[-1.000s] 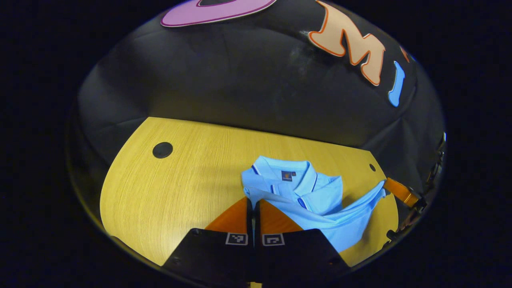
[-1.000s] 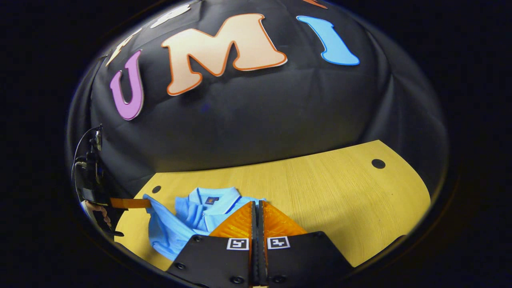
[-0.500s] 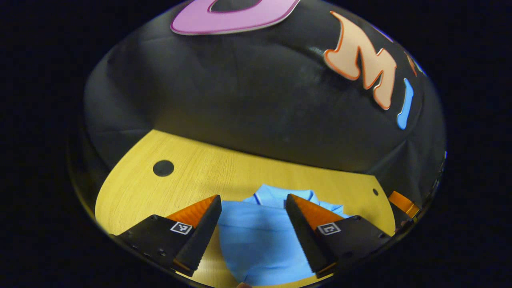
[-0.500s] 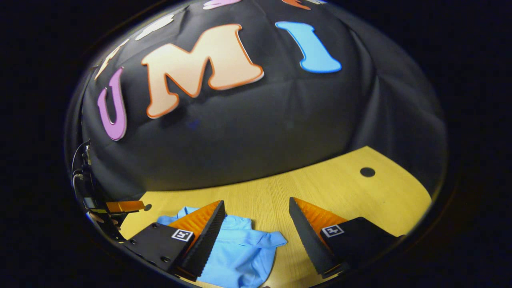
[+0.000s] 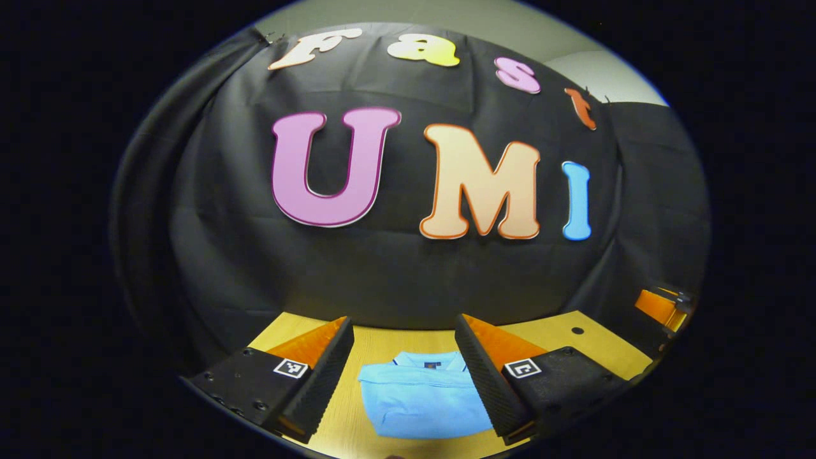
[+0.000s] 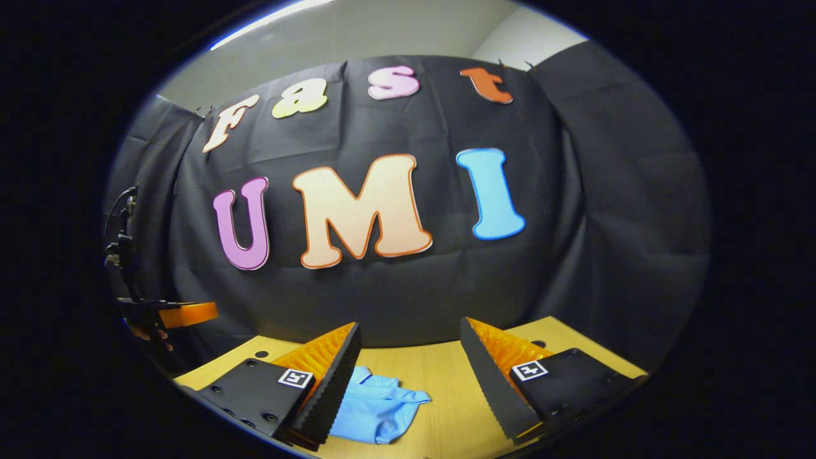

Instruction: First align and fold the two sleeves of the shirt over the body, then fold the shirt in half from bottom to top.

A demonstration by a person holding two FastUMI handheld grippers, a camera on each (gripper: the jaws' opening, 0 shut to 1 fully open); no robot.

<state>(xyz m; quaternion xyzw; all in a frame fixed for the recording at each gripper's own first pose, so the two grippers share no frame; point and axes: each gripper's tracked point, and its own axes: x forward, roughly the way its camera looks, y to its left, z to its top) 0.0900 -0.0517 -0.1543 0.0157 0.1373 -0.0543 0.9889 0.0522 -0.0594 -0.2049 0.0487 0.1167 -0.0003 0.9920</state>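
Both pairs of fingers stand spread with nothing between them, having let go of the cloth a moment ago and lifted back: left gripper, right gripper. Beyond them, one shirt lies folded on one table, collar on its far side. By my judgement the fold is finished, though a flap juts sideways in the right gripper view.

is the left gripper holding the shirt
No, the left gripper is open, and the folded shirt lies on the table beyond its fingers.
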